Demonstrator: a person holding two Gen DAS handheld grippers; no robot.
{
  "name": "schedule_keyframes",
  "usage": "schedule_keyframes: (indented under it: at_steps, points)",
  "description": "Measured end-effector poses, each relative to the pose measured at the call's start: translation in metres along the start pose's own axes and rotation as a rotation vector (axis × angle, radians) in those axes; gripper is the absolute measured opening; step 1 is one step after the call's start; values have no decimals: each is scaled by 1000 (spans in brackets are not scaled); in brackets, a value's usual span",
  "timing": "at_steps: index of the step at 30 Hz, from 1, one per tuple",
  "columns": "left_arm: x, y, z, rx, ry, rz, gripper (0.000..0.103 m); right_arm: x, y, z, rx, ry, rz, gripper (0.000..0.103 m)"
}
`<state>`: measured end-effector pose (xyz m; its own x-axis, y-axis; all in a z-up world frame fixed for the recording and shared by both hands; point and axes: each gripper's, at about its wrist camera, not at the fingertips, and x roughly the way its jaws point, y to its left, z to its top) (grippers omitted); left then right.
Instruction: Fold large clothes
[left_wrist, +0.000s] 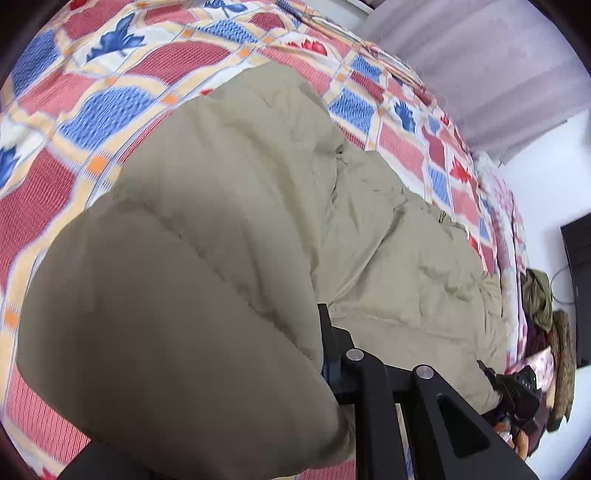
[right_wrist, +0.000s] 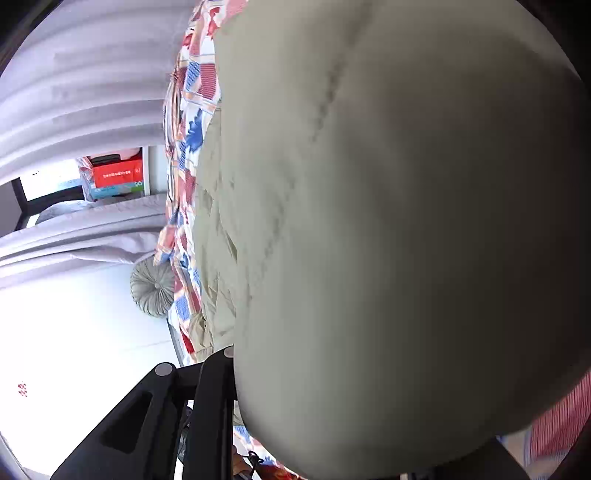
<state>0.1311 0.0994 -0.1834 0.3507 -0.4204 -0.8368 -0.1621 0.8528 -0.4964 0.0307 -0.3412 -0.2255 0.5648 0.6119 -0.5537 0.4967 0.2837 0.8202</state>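
We see one padded khaki jacket (left_wrist: 229, 206) spread on the patterned bedspread (left_wrist: 110, 85), and a thick fold of it bulges up right in front of both cameras, hiding most of what lies beyond. In the left wrist view the left gripper (left_wrist: 325, 354) has that fold pressed against its one visible finger (left_wrist: 327, 332); the other finger is buried under the cloth, so it looks to be pinching the jacket. In the right wrist view the right gripper (right_wrist: 236, 369) shows only its dark arms at the bottom edge, with the jacket (right_wrist: 388, 221) swelling over the fingers; we cannot tell whether they are pressed together.

In the left wrist view, at the far edge of the bed, we count one heap of dark olive and brown clothes (left_wrist: 543, 314), and just below it a black device (left_wrist: 521, 387) touching the jacket's hem. In the right wrist view one round grey pleated cushion (right_wrist: 153, 286) sits beside the bedspread (right_wrist: 192, 122).

The bed is covered in red, blue and cream squares. Pale grey curtains (right_wrist: 74, 85) hang behind, with one red box (right_wrist: 114, 173) on a white shelf beyond.
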Motion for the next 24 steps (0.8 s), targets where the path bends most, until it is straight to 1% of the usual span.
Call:
schedule_keyframes:
  at_steps: [3,4,8,11,14,16,17,18,19,20,21,22,24]
  points:
    - [-21,23,-41,-24,53,-8,20,-18,-16,-30,33,18,-19,21]
    - [-33,38,-62,-32,70,-8,20,-24,-22,-40,44,26,-27,21]
    - [-50,65,-111,-27,138,25,20,-44,-47,-76,107,51,-61,21]
    - [-49,76,-129,-28,171,33,20,-50,-64,-92,139,52,-94,21]
    - [-48,85,-139,-32,177,42,21,-47,-73,-94,144,50,-106,22]
    - [-49,86,-142,-27,185,66,30,-43,-73,-90,133,57,-127,23]
    - [-48,85,-141,-26,186,84,42,-42,-71,-88,125,59,-140,24]
    - [-50,86,-142,-29,189,117,60,-44,-70,-87,119,62,-149,26]
    - [-54,88,-143,-38,191,151,66,-44,-67,-86,114,65,-160,30]
    - [-59,93,-145,-46,193,166,67,-44,-66,-85,115,67,-172,32]
    - [-66,98,-147,-53,202,165,67,-45,-64,-85,121,74,-190,38]
    - [-74,102,-148,-56,211,168,67,-45,-65,-89,127,82,-205,46]
    - [-92,107,-146,-41,209,201,67,-52,-64,-91,134,117,-246,50]
